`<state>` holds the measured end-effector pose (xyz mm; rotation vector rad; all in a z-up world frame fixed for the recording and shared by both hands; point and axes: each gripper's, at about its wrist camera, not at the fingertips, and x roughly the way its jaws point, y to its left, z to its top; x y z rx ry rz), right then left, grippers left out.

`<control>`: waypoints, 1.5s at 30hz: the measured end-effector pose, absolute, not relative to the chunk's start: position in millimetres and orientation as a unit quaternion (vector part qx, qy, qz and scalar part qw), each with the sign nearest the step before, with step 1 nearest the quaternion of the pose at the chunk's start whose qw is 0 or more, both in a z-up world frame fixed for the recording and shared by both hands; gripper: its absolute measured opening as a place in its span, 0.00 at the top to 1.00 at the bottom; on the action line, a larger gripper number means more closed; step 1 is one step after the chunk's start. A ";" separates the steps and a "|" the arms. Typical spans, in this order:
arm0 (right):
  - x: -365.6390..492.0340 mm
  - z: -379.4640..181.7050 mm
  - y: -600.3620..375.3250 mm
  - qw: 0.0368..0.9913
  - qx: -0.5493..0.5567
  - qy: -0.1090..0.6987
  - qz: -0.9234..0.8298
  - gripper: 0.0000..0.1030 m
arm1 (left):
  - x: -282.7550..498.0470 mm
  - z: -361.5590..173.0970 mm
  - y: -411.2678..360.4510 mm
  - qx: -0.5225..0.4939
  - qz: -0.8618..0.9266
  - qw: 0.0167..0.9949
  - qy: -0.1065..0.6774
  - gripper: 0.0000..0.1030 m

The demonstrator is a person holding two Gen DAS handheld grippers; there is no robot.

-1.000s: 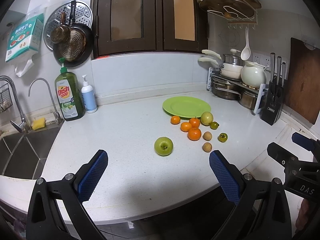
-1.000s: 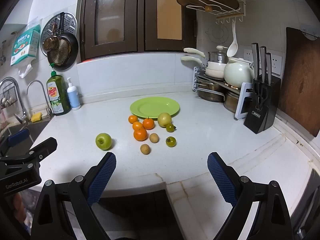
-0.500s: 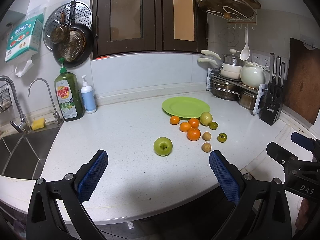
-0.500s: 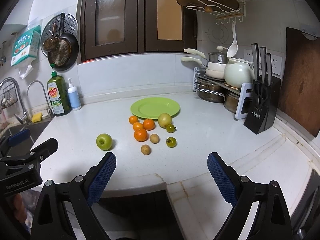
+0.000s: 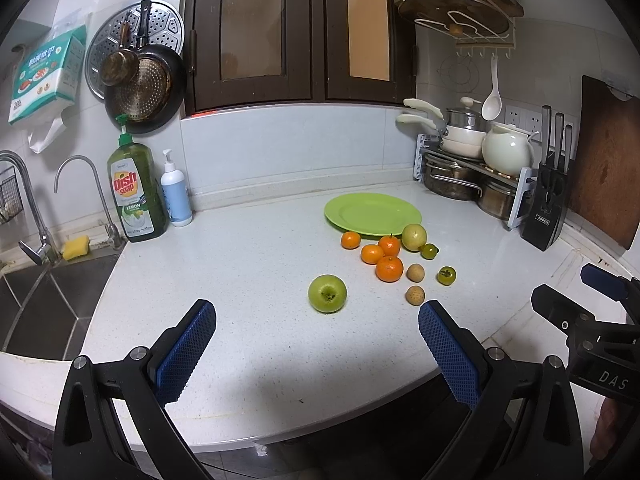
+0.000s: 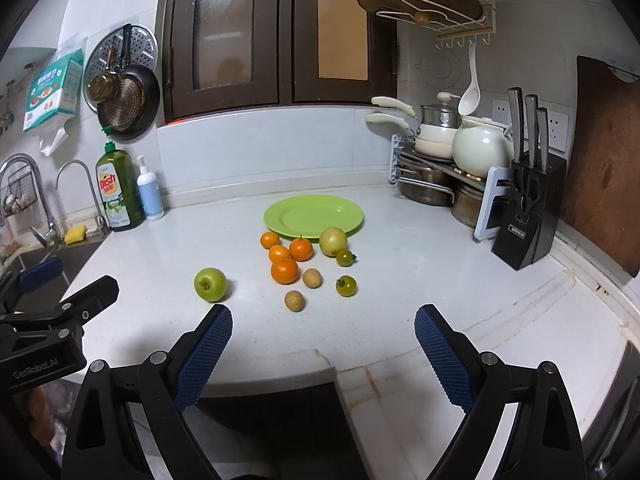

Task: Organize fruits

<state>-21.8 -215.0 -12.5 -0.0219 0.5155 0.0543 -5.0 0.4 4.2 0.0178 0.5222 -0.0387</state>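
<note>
Your left claw and right claw both hang spread wide and empty over the near edge of the speckled white stone counter, their blue cross-hatched rubber pads gripping nothing. Ahead, the fruit lies loose on the counter: a glossy round green apple apart to the left, four dimpled orange tangerines clustered just before the smooth round lime-green plate, a pale yellow-green fruit touching its rim. Two tan and two small dark green fruits are too small to identify. A black knife block stands well right.
</note>
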 end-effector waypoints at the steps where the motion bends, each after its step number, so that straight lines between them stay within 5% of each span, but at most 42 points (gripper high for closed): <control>1: -20.1 -12.7 -214.2 0.966 -0.011 0.256 0.027 0.09 | -3.4 3.8 0.3 0.009 -0.018 0.966 0.259 0.00; 37: 111.7 -92.8 -191.2 0.926 0.011 0.374 0.055 0.10 | 144.0 -80.0 -4.8 0.066 -0.080 0.926 0.364 0.07; 45: 141.2 -113.8 -187.1 0.910 0.019 0.407 0.075 0.28 | 170.7 -104.5 -12.8 0.074 -0.099 0.906 0.405 0.25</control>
